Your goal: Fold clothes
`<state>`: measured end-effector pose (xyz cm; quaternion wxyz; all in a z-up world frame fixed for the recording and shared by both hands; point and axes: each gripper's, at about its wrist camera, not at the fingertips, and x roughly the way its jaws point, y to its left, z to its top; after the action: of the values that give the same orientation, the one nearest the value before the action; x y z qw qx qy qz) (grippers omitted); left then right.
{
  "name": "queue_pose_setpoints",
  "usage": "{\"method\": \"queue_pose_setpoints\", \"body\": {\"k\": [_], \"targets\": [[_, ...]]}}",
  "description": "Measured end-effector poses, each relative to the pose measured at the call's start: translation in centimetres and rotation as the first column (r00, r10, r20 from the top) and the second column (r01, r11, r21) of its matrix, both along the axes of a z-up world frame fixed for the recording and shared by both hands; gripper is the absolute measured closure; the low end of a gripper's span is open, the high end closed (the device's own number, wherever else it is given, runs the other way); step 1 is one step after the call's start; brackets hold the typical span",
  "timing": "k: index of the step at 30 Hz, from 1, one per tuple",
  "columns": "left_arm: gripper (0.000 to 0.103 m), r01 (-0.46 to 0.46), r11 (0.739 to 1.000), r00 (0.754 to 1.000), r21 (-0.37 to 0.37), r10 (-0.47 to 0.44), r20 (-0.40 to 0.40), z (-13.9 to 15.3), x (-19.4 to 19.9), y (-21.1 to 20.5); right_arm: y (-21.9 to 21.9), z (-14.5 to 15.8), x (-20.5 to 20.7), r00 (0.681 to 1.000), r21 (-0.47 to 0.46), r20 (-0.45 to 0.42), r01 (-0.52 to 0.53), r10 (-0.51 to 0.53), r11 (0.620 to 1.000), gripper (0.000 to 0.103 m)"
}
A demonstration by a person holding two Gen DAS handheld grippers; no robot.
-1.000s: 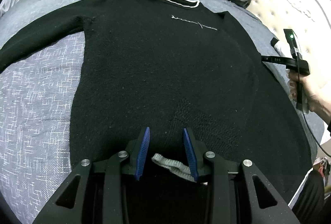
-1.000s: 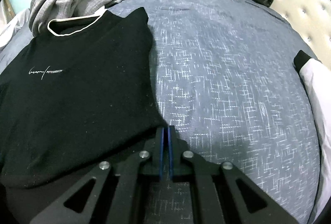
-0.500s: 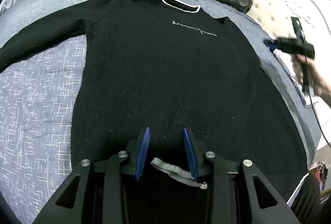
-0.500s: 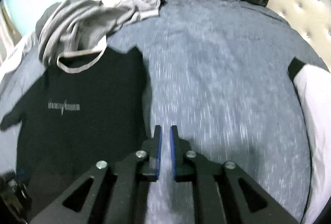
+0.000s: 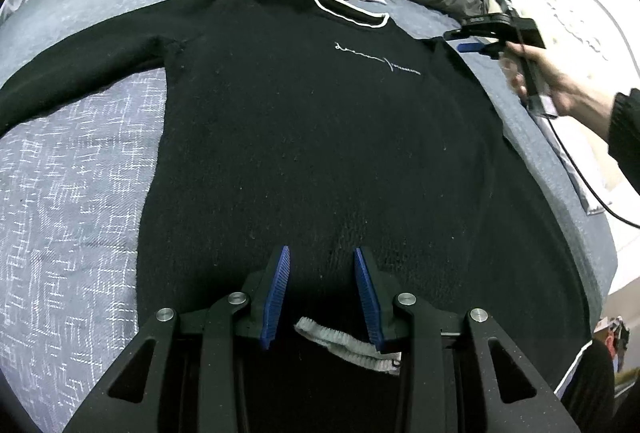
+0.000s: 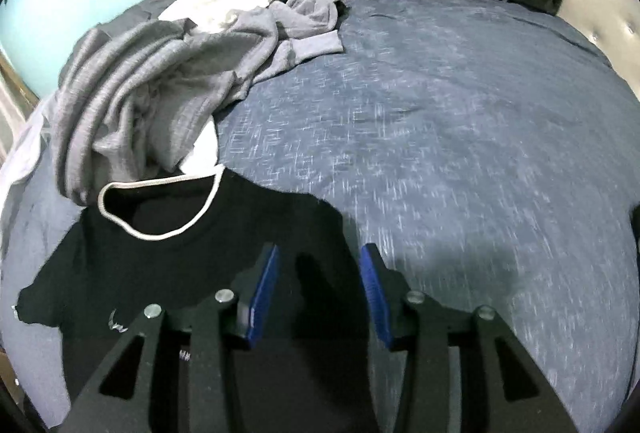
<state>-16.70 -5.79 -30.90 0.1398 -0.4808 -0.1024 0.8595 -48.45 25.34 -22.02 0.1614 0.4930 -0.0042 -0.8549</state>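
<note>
While black sweater (image 5: 320,137) lies flat, left tongs (image 5: 320,289) at hem, right tongs (image 6: 318,293) over shoulder

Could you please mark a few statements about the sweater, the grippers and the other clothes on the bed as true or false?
1. The black sweater lies spread flat on the blue bedspread. True.
2. The left gripper is clamped shut on the hem. False: its jaws stand open, holding nothing.
3. The right gripper is open near the sweater's shoulder. True.
4. The sweater's collar has red trim. False: the trim is white.
5. A crumpled grey garment lies beyond the collar. True.
</note>
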Motion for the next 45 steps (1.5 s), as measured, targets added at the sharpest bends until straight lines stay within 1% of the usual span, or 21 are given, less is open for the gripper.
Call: {"method": "queue_pose_setpoints", "body": {"k": [2,3,4,5,6,8,9,14,19,21,22,23,24,26,27,30,34,36,39,42,45], "targets": [[0.066,0.003,1.0,1.0,-0.001,-0.003,0.001,0.0,-0.1,0.1,-0.3,-0.7,-1.0,1.0,0.004,0.005,0.004,-0.004,1.0,0.06],[0.066,0.005,1.0,1.0,-0.002,-0.005,0.001,0.0,-0.2,0.1,-0.3,-1.0,-1.4,1.0,0.0,0.004,0.008,-0.008,1.0,0.064],[0.066,0.006,1.0,1.0,-0.003,-0.006,0.001,0.0,-0.3,0.2,-0.3,-1.2,-1.6,1.0,-0.006,0.003,0.011,-0.011,1.0,0.069],[0.066,0.007,1.0,1.0,-0.003,-0.007,0.001,0.0,-0.4,0.2,-0.3,-1.4,-1.8,1.0,-0.006,-0.002,0.009,-0.009,1.0,0.083],[0.066,0.007,1.0,1.0,-0.003,-0.007,0.001,0.0,-0.4,0.3,-0.3,-1.6,-2.0,1.0,-0.003,-0.008,0.004,-0.004,1.0,0.093],[0.066,0.01,1.0,1.0,-0.005,-0.01,0.001,-0.1,-0.5,0.4,-0.3,-1.9,-2.2,1.0,0.002,-0.02,-0.004,0.004,1.0,0.097],[0.066,0.011,1.0,1.0,-0.008,-0.011,0.001,-0.1,-0.5,0.5,-0.2,-2.1,-2.4,1.0,0.006,-0.021,0.001,0.0,1.0,0.098],[0.066,0.015,1.0,1.0,-0.017,-0.015,0.006,-0.3,-0.6,0.5,1.5,-3.2,-3.8,0.997,0.009,0.0,0.079,-0.079,0.997,0.099],[0.066,0.018,1.0,1.0,-0.02,-0.018,0.01,-0.5,-0.7,0.4,1.6,-4.2,-4.4,0.998,0.013,0.005,0.068,-0.068,0.998,0.099],[0.066,0.018,1.0,1.0,-0.017,-0.017,0.01,-0.6,-0.7,0.3,2.1,-4.5,-4.6,0.996,0.004,0.006,0.086,-0.086,0.996,0.098],[0.066,0.017,1.0,1.0,-0.015,-0.016,0.011,-0.6,-0.7,0.2,2.4,-4.6,-4.7,0.995,-0.001,0.007,0.097,-0.097,0.995,0.095],[0.066,0.016,1.0,1.0,-0.014,-0.015,0.012,-0.6,-0.7,0.2,2.7,-4.4,-4.5,0.994,-0.007,-0.002,0.109,-0.109,0.994,0.085],[0.066,0.015,1.0,1.0,-0.012,-0.015,0.012,-0.6,-0.7,0.2,3.0,-4.0,-4.3,0.993,-0.014,-0.016,0.12,-0.12,0.993,0.079],[0.066,0.013,1.0,1.0,-0.01,-0.013,0.012,-0.6,-0.8,0.3,3.8,-3.3,-3.7,0.989,-0.028,-0.044,0.142,-0.143,0.99,0.079],[0.066,0.011,1.0,1.0,-0.007,-0.011,0.012,-0.6,-0.8,0.3,4.0,-2.8,-3.3,0.988,-0.037,-0.057,0.144,-0.146,0.989,0.077],[0.066,0.006,1.0,1.0,0.004,-0.006,0.013,-0.5,-0.7,0.1,4.4,-1.6,-0.7,0.987,-0.086,-0.085,0.131,-0.138,0.988,0.077],[0.066,0.003,1.0,1.0,0.006,-0.003,0.011,-0.2,-0.4,-0.1,4.6,-0.7,4.7,0.986,-0.129,-0.113,0.111,-0.126,0.985,0.077],[0.066,0.004,1.0,1.0,0.009,-0.004,0.012,0.1,-0.1,-0.3,4.6,-0.4,8.0,0.985,-0.156,-0.124,0.103,-0.123,0.982,0.076],[0.066,0.003,1.0,1.0,0.012,-0.003,0.012,0.5,0.4,-0.6,4.2,-0.7,12.7,0.988,-0.207,-0.099,0.093,-0.115,0.974,0.073],[0.066,-0.01,1.0,1.0,0.016,0.01,0.008,1.0,1.3,-1.4,3.6,-1.2,17.0,0.995,-0.269,-0.047,0.07,-0.085,0.961,0.073],[0.066,-0.031,0.999,1.0,0.013,0.031,-0.002,1.4,2.1,-2.3,2.5,-1.7,20.8,0.999,-0.327,-0.002,0.044,-0.047,0.944,0.069]]}}
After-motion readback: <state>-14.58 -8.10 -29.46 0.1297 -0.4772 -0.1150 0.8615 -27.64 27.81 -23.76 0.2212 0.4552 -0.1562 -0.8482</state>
